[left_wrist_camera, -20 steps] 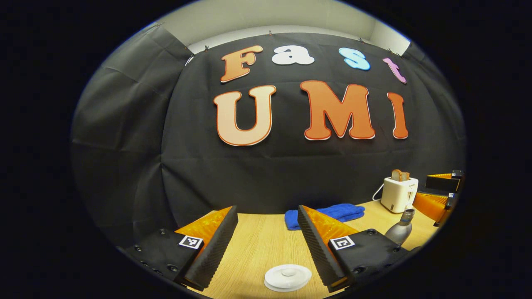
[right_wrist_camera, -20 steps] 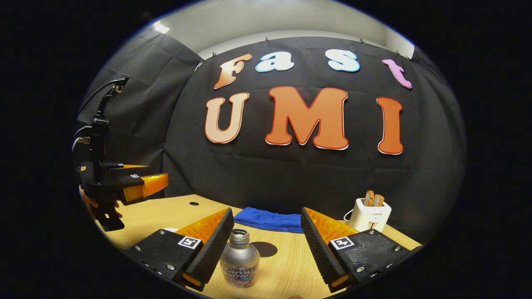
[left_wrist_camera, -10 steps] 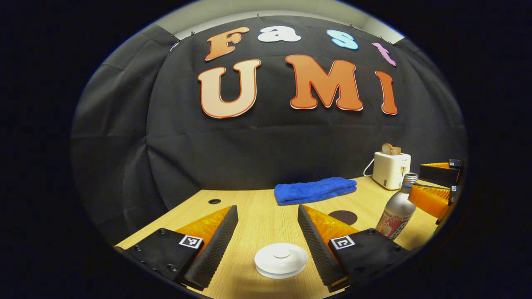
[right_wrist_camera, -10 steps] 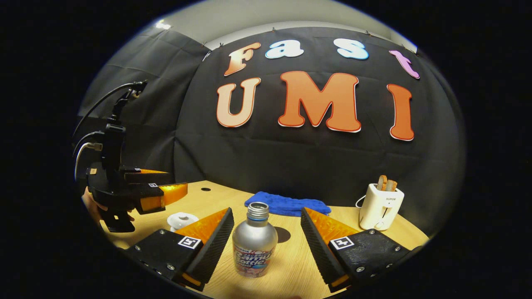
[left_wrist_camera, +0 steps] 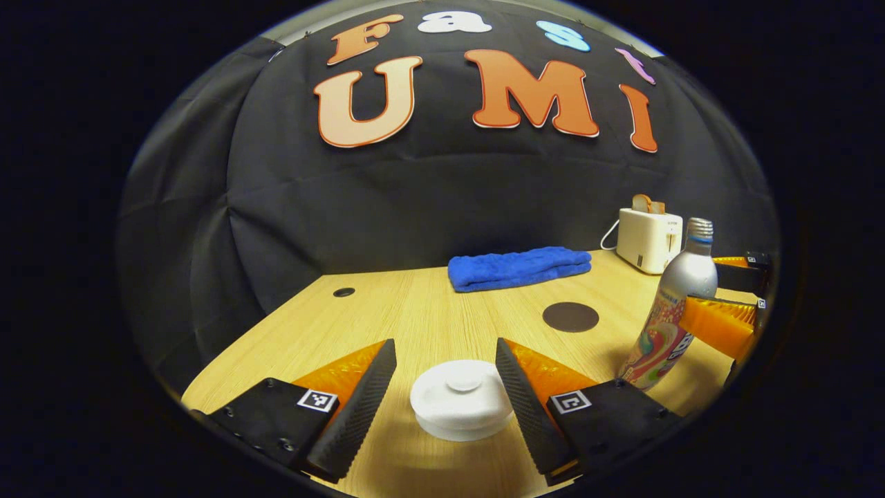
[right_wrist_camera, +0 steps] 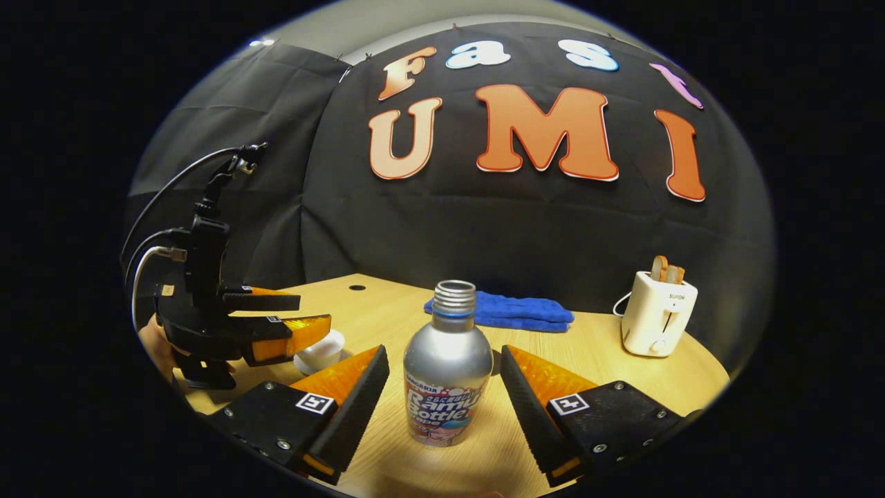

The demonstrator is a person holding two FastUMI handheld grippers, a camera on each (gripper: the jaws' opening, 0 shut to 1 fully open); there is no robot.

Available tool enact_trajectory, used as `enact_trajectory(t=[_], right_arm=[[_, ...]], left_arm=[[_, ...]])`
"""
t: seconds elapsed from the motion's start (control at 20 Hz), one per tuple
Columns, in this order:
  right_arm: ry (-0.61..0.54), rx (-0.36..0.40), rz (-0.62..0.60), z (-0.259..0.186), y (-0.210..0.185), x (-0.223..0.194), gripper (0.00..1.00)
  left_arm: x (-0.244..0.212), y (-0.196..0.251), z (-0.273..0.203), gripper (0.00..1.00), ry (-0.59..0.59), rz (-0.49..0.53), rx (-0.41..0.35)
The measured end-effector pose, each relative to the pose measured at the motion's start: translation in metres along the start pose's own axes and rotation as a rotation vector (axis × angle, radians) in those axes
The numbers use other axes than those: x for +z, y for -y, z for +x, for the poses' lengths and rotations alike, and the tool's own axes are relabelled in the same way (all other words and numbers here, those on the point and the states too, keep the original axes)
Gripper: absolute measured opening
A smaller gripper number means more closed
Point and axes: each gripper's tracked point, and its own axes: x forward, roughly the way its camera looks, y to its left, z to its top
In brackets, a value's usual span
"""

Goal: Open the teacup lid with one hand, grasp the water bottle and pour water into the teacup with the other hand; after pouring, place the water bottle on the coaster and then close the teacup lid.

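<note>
The left gripper, jaws spread wide, straddles the white round teacup lid with its small knob, neither finger pressing on it. The right gripper is likewise parted around the silver aluminium water bottle, which stands upright and uncapped on the light wooden table, gaps showing on both sides. Beyond lie the dark round coaster, a folded blue towel and a white toaster holding bread.
</note>
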Motion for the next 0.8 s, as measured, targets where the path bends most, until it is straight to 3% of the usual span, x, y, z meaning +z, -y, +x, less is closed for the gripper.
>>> enact_trajectory(t=[0.1, 0.15, 0.2, 0.25, 0.45, 0.6, 0.7, 0.8], right_arm=[[-0.023, 0.006, -0.007, 0.004, -0.001, -0.008, 0.97], [-0.034, 0.012, -0.010, 0.005, -0.003, -0.012, 0.98], [-0.042, 0.015, -0.012, 0.007, -0.004, -0.016, 0.97], [-0.050, 0.019, -0.015, 0.008, -0.005, -0.018, 0.97], [-0.072, 0.022, -0.031, 0.012, -0.006, -0.028, 0.98], [-0.083, 0.025, -0.030, 0.013, -0.007, -0.032, 0.98], [-0.088, 0.030, -0.029, 0.015, -0.006, -0.033, 0.98], [-0.093, 0.034, -0.025, 0.016, -0.008, -0.035, 0.97]], left_arm=[[-0.011, 0.005, 0.004, 0.98, -0.032, 0.013, -0.006], [-0.014, 0.009, 0.007, 0.92, -0.041, 0.020, -0.014], [-0.014, 0.009, 0.007, 0.92, -0.043, 0.026, -0.013], [-0.013, 0.011, 0.009, 0.80, -0.042, 0.033, -0.018], [-0.016, 0.020, 0.014, 0.82, -0.054, 0.048, -0.042], [-0.016, 0.022, 0.013, 0.55, -0.060, 0.051, -0.041], [-0.014, 0.018, 0.011, 0.58, -0.059, 0.069, -0.027], [-0.013, 0.017, 0.016, 0.33, -0.057, 0.066, -0.022]])
